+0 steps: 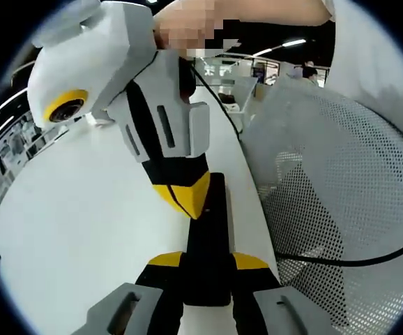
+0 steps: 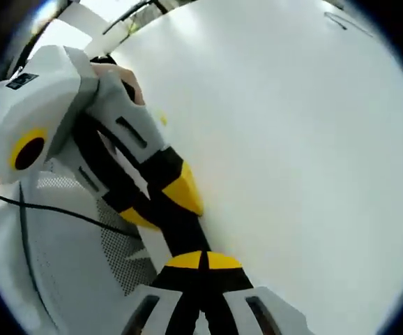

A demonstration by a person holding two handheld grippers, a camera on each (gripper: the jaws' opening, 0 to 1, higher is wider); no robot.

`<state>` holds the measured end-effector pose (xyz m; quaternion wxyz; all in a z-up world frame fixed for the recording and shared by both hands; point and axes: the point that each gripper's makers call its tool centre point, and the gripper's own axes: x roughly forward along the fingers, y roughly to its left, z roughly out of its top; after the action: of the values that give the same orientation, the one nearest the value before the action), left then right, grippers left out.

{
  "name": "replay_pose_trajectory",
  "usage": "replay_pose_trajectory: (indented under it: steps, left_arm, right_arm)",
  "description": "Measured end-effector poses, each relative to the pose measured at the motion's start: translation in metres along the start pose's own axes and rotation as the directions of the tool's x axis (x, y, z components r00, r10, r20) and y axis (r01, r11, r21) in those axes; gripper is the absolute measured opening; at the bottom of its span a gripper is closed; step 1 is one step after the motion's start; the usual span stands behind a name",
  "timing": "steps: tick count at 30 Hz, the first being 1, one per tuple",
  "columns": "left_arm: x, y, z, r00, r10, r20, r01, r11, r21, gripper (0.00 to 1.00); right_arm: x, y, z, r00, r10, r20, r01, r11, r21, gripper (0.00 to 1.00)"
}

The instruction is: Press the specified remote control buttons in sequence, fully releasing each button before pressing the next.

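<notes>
Bright overhead light, table (image 2: 306, 139) glare, fisheye edges warped.

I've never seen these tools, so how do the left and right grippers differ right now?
The left gripper's jaws stand apart, clamped on the sides of the black remote; the right gripper's jaws are shut together, holding nothing. The left gripper steadies the remote, while the right gripper points its closed tip at it like a finger. Both have white bodies and black jaws with yellow tips.

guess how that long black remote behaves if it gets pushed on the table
The remote looks stiff: a straight slim bar. It seems flat-sided, so it should slide on the smooth white table rather than roll. The left hand-held gripper brackets it, probably steadying it while the right hand-held gripper presses.
</notes>
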<state>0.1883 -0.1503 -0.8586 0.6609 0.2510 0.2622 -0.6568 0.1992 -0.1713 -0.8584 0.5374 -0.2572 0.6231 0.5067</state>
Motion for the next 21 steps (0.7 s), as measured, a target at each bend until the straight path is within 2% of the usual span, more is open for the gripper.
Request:
replay_pose_trajectory:
  steps: [2, 5, 6, 7, 9, 10, 11, 12, 14, 16, 18, 19, 21]
  left_arm:
    - [0.0, 0.0, 0.0, 1.0, 0.001, 0.003, -0.001, 1.0, -0.003, 0.24]
    - [0.0, 0.0, 0.0, 1.0, -0.001, 0.004, 0.001, 1.0, -0.002, 0.24]
    - [0.0, 0.0, 0.0, 1.0, -0.001, 0.004, 0.001, 1.0, -0.001, 0.24]
    - [0.0, 0.0, 0.0, 1.0, -0.001, 0.003, 0.001, 1.0, 0.0, 0.24]
    - [0.0, 0.0, 0.0, 1.0, -0.001, 0.003, 0.001, 1.0, -0.001, 0.24]
    - [0.0, 0.0, 0.0, 1.0, -0.001, 0.002, 0.001, 1.0, -0.001, 0.24]
    - [0.0, 0.0, 0.0, 1.0, -0.001, 0.002, 0.001, 1.0, 0.0, 0.24]
    - [0.0, 0.001, 0.0, 1.0, -0.001, 0.002, 0.001, 1.0, 0.0, 0.24]
    - [0.0, 0.001, 0.0, 1.0, -0.002, 0.004, 0.002, 1.0, 0.0, 0.24]
    - [0.001, 0.001, 0.0, 1.0, -0.002, 0.003, 0.002, 1.0, 0.0, 0.24]
    - [0.001, 0.001, 0.0, 1.0, -0.001, 0.004, 0.001, 1.0, -0.002, 0.24]
    - [0.001, 0.001, 0.0, 1.0, -0.001, 0.004, 0.001, 1.0, -0.002, 0.24]
    - [0.001, 0.001, 0.0, 1.0, -0.001, 0.004, 0.001, 1.0, -0.001, 0.24]
  right_arm:
    - [-0.001, 0.0, -0.002, 1.0, -0.015, 0.024, 0.015, 1.0, -0.009, 0.0]
    - [-0.002, -0.001, 0.0, 0.992, -0.064, 0.108, 0.07, 0.996, -0.052, 0.0]
    - [-0.002, -0.001, -0.001, 0.985, -0.093, 0.147, 0.109, 0.989, -0.102, 0.0]
    - [-0.003, 0.0, -0.001, 0.982, -0.102, 0.16, 0.122, 0.986, -0.118, 0.0]
    - [-0.004, 0.001, -0.001, 0.965, -0.137, 0.223, 0.18, 0.965, -0.19, 0.0]
    - [-0.004, 0.001, -0.001, 0.962, -0.144, 0.231, 0.191, 0.962, -0.193, 0.0]
    - [-0.004, 0.003, 0.001, 0.949, -0.159, 0.271, 0.215, 0.958, -0.191, 0.0]
    - [-0.004, 0.008, 0.007, 0.936, -0.144, 0.32, 0.204, 0.965, -0.165, 0.0]
    - [-0.003, 0.019, 0.012, 0.931, -0.099, 0.352, 0.158, 0.977, -0.144, 0.0]
    - [-0.002, 0.022, 0.012, 0.933, -0.11, 0.342, 0.177, 0.969, -0.173, 0.0]
    - [0.0, 0.017, 0.009, 0.942, -0.15, 0.302, 0.221, 0.95, -0.219, 0.0]
    - [0.0, 0.019, 0.01, 0.941, -0.15, 0.305, 0.227, 0.945, -0.237, 0.0]
    - [0.0, 0.02, 0.009, 0.944, -0.154, 0.29, 0.229, 0.943, -0.243, 0.0]
